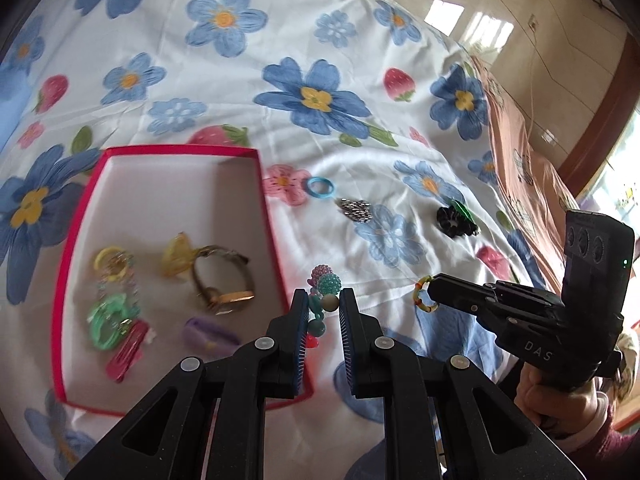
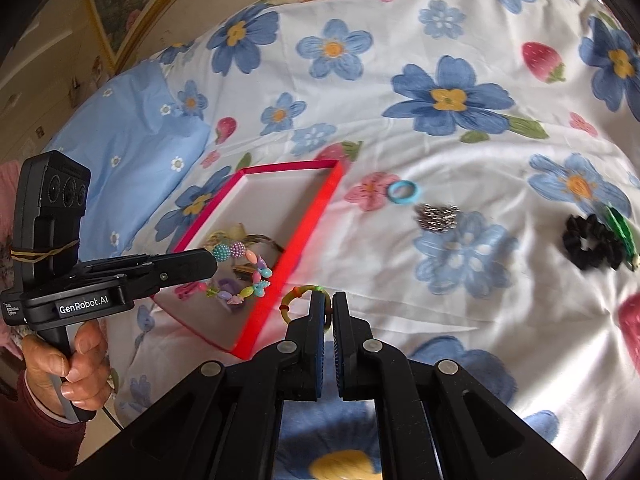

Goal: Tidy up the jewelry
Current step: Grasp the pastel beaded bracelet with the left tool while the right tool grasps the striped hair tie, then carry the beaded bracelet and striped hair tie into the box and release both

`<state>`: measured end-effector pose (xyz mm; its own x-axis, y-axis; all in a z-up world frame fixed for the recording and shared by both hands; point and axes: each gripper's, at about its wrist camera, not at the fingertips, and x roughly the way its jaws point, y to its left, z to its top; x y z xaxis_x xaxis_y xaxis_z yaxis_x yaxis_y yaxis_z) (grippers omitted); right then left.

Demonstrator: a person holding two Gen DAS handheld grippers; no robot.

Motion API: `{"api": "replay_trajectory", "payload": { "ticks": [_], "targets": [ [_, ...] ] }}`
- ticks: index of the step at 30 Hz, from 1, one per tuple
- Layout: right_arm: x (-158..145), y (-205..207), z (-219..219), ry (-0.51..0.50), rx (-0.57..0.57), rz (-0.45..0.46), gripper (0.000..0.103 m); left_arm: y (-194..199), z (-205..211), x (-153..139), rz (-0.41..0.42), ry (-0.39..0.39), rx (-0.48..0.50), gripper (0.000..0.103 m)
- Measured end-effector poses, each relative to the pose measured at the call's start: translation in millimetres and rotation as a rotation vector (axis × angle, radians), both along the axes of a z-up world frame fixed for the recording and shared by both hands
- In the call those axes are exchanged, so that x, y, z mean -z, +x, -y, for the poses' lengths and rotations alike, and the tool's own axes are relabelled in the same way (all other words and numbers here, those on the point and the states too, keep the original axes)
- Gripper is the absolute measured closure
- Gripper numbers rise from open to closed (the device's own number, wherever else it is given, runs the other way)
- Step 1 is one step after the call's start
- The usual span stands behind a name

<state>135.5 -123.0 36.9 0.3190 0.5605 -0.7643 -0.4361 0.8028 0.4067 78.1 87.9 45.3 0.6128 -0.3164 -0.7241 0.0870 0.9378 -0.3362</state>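
The left gripper (image 1: pixel 324 304) had its jaws clamped on a pastel plastic bead bracelet (image 2: pixel 244 276) above the red-rimmed white cardboard box (image 1: pixel 276 240); the right gripper (image 2: pixel 328 312) pinched a small multicoloured ring (image 2: pixel 298 300) over the floral bedsheet (image 1: pixel 360 152).

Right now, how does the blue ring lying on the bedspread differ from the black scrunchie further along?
The blue ring is a smooth, thin hoop in one bright colour; the black scrunchie is ruffled, bulky fabric. The blue ring looks clearly smaller than the black scrunchie. The blue ring lies near the red-rimmed box, while the black scrunchie sits far from it, beside a green item. Both are closed loops resting loose on the floral bedspread, not yet in the box.
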Motion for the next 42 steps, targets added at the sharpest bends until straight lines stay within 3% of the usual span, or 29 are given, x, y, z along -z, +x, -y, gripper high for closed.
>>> {"api": "replay_trajectory", "payload": {
  "ticks": [20, 30, 42],
  "targets": [
    [8, -14, -89, 0.030, -0.187, -0.013, 0.100, -50, -65, -1, -0.021, -0.019, -0.142, 0.089],
    [30, -16, -125, 0.017, -0.249, -0.054, 0.100, -45, -89, 20, -0.065, -0.069, -0.174, 0.089],
    [62, -10, -146, -0.030, -0.279, -0.099, 0.099, -34, -112, 50, -0.131, -0.069, -0.240, 0.089]
  ]
}}
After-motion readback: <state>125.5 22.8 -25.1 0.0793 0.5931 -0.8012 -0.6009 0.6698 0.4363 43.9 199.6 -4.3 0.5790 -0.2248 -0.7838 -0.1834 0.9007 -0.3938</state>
